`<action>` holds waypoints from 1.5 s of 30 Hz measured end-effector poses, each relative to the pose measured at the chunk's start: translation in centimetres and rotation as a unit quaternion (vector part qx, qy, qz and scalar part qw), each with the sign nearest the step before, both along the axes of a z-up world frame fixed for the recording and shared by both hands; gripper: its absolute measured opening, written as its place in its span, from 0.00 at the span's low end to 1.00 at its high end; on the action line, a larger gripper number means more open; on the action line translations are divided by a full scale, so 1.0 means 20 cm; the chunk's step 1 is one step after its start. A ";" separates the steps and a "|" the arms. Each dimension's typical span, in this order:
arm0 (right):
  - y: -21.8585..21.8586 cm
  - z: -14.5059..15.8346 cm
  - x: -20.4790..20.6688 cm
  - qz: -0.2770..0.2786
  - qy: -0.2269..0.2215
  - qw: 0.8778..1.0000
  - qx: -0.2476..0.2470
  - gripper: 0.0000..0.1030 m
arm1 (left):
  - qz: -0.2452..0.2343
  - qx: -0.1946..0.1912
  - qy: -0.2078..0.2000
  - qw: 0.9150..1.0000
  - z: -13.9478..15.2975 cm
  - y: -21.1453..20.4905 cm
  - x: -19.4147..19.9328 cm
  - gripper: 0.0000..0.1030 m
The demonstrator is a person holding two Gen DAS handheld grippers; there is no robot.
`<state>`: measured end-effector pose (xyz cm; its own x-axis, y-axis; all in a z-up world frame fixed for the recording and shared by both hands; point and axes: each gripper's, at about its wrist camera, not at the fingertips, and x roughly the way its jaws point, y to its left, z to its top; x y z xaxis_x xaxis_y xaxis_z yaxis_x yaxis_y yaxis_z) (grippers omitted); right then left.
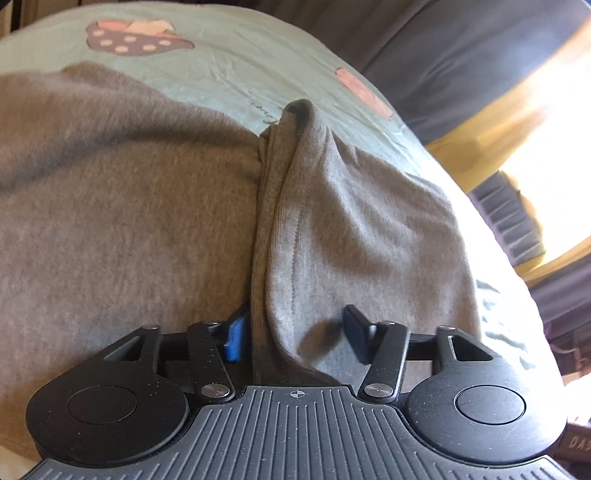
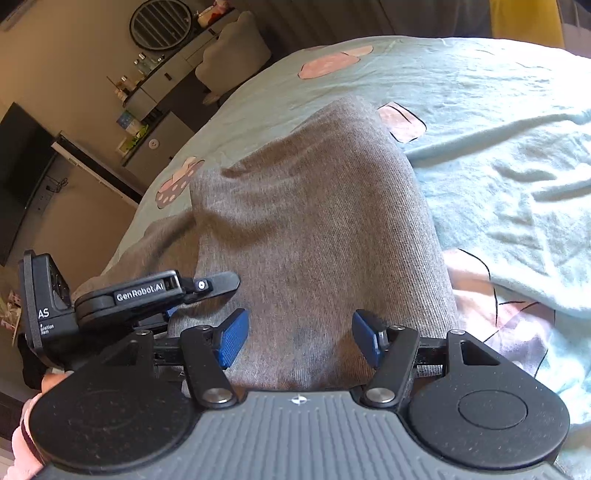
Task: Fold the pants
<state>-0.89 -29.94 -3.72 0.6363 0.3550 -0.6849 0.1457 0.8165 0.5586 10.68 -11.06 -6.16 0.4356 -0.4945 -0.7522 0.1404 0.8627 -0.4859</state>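
Observation:
The grey pants point(image 1: 118, 206) lie on a pale green bed sheet point(image 1: 221, 62) with mushroom prints. In the left wrist view my left gripper point(image 1: 295, 338) is open, its blue pads on either side of a raised fold of the waistband point(image 1: 295, 206). In the right wrist view the pants point(image 2: 314, 221) lie flat and stretch away from my right gripper point(image 2: 300, 341), which is open just above the cloth with its blue pads apart. The left gripper point(image 2: 177, 291) shows at the left of that view, over the pants' edge.
A rumpled light blue blanket point(image 2: 509, 177) lies on the bed to the right of the pants. Beyond the bed's left edge stand a cabinet point(image 2: 162, 85), a round fan point(image 2: 162, 24) and a dark television point(image 2: 22, 158). Yellow and grey curtains point(image 1: 480, 122) hang at the right.

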 end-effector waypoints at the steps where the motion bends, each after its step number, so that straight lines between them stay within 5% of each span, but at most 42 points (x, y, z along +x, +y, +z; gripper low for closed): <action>1: 0.00 0.01 -0.01 0.000 0.001 1.000 -0.002 0.61 | 0.002 -0.004 0.000 1.000 0.00 0.00 0.00 0.57; 2: 0.00 0.01 0.00 0.001 0.001 1.000 -0.003 0.61 | 0.001 -0.006 0.001 1.000 -0.01 0.00 0.01 0.56; 6: -0.01 0.00 -0.01 -0.004 0.000 1.000 0.006 0.61 | 0.012 -0.026 0.011 1.000 -0.02 0.05 0.02 0.22; 10: -0.01 0.01 -0.02 -0.009 -0.006 1.000 0.002 0.61 | 0.034 -0.087 0.036 0.995 -0.04 0.15 0.02 0.17; 18: 0.02 0.06 -0.06 -0.014 -0.021 0.999 -0.026 0.62 | 0.029 -0.115 -0.012 0.993 0.15 0.24 -0.07 0.16; 26: 0.12 0.13 -0.05 0.026 -0.053 0.996 -0.068 0.65 | 0.062 0.026 -0.028 0.997 0.26 0.46 -0.18 0.19; 30: 0.14 0.12 -0.01 0.022 -0.060 0.996 -0.056 0.57 | 0.080 0.032 -0.012 0.996 0.21 0.51 -0.16 0.28; 34: 0.17 0.08 0.07 0.012 -0.041 0.997 -0.059 0.57 | 0.083 0.025 -0.026 0.996 0.19 0.51 -0.07 0.54; 38: 0.17 0.04 0.10 0.007 -0.027 0.999 -0.039 0.57 | 0.088 0.027 -0.016 0.996 0.12 0.47 0.08 0.61; 41: 0.14 0.02 0.09 0.000 -0.030 0.999 -0.013 0.57 | 0.099 -0.001 -0.009 0.995 0.08 0.45 0.17 0.61; 45: 0.13 0.00 0.09 -0.004 -0.032 0.999 0.000 0.57 | 0.097 -0.021 0.005 0.995 0.06 0.41 0.28 0.25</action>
